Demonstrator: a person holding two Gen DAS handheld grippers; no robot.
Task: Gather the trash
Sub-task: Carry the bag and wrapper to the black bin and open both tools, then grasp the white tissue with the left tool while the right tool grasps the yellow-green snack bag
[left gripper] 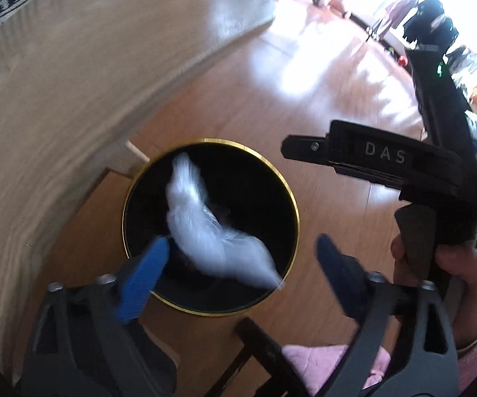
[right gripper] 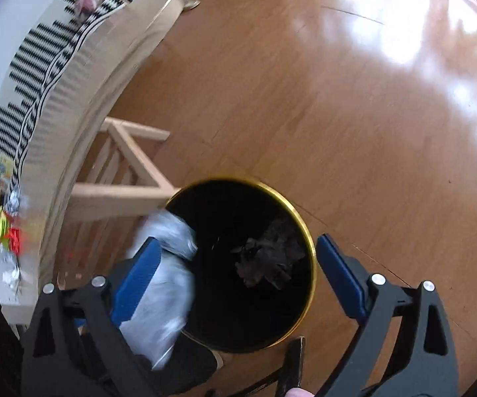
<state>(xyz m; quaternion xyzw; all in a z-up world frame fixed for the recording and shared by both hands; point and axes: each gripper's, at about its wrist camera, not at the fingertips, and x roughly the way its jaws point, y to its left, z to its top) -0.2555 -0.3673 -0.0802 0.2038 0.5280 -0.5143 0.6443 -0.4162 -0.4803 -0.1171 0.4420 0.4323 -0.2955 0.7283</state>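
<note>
A round black bin with a gold rim [left gripper: 296, 218] stands on the wood floor beside the table; it also shows in the right wrist view [right gripper: 309, 241]. A blurred white crumpled plastic wrapper [left gripper: 212, 231] is in the air over the bin mouth, free of both fingers. My left gripper [left gripper: 241, 264] is open above the bin. In the right wrist view the wrapper [right gripper: 162, 284] shows at the bin's left edge. My right gripper [right gripper: 235, 274] is open and empty over the bin. Dark crumpled trash [right gripper: 268, 258] lies inside the bin.
A light wooden table [left gripper: 73, 82] curves along the left, with a black-and-white patterned runner [right gripper: 36, 76] and small bright wrappers [right gripper: 7, 231] on it. A wooden chair frame [right gripper: 122, 178] stands under it. My right gripper's body [left gripper: 403, 165] shows at right. Sunlit floor [right gripper: 337, 99] spreads beyond.
</note>
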